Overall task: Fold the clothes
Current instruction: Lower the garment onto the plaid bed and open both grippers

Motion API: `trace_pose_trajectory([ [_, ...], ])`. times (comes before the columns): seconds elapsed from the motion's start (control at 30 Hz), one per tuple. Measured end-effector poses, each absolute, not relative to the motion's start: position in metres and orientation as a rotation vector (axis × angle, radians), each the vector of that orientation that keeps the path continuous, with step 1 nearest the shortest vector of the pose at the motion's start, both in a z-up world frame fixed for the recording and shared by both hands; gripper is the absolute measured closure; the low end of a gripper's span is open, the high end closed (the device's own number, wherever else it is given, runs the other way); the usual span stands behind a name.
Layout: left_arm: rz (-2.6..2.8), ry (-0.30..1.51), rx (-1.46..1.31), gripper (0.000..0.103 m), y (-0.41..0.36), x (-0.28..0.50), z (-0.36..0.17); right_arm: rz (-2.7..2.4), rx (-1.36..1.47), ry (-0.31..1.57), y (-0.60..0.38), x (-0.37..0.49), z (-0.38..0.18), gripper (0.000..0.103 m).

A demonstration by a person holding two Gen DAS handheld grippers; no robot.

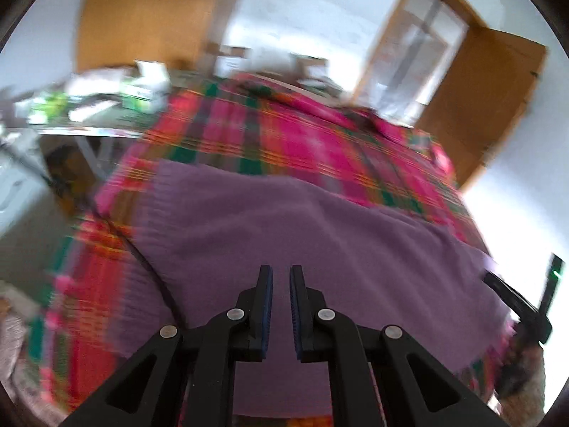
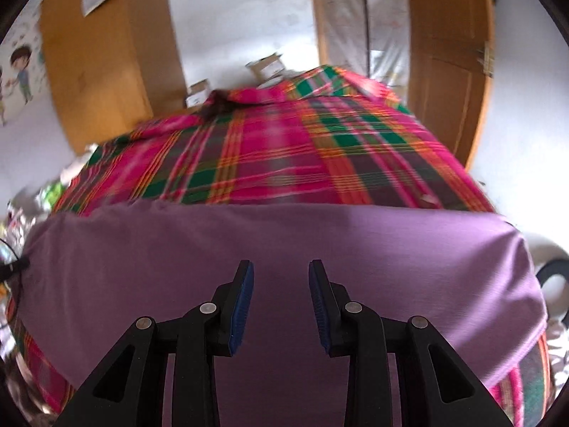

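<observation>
A purple garment [image 1: 284, 235] lies spread flat on a bed covered with a pink, red and green plaid blanket [image 1: 284, 124]. My left gripper [image 1: 281, 274] hovers over its near part, fingers a narrow gap apart, holding nothing. In the right wrist view the same purple garment [image 2: 284, 242] fills the foreground across the plaid blanket [image 2: 284, 156]. My right gripper [image 2: 281, 267] is open above the cloth, its blue pads wide apart and empty. Both views are blurred by motion.
A cluttered table [image 1: 106, 103] with white and green items stands left of the bed. A wooden wardrobe [image 2: 96, 64] and an open wooden door [image 2: 448, 53] stand behind. Cardboard boxes [image 2: 266, 66] sit beyond the bed's far end. A black cable [image 1: 156, 277] crosses the garment's left side.
</observation>
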State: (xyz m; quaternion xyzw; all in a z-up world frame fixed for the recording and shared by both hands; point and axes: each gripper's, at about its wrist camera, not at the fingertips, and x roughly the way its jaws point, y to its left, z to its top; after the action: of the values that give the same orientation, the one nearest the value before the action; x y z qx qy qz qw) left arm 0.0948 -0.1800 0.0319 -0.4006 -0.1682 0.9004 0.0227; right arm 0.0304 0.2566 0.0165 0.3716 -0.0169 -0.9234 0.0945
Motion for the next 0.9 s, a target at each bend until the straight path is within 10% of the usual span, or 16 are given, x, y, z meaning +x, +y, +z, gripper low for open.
trace_pose_trajectory([
  [0.9,2.837,-0.716,-1.259,0.093,-0.208,0.058,0.030,-2.331,1.103,0.045,0.173,-0.052,0.042,0.070],
])
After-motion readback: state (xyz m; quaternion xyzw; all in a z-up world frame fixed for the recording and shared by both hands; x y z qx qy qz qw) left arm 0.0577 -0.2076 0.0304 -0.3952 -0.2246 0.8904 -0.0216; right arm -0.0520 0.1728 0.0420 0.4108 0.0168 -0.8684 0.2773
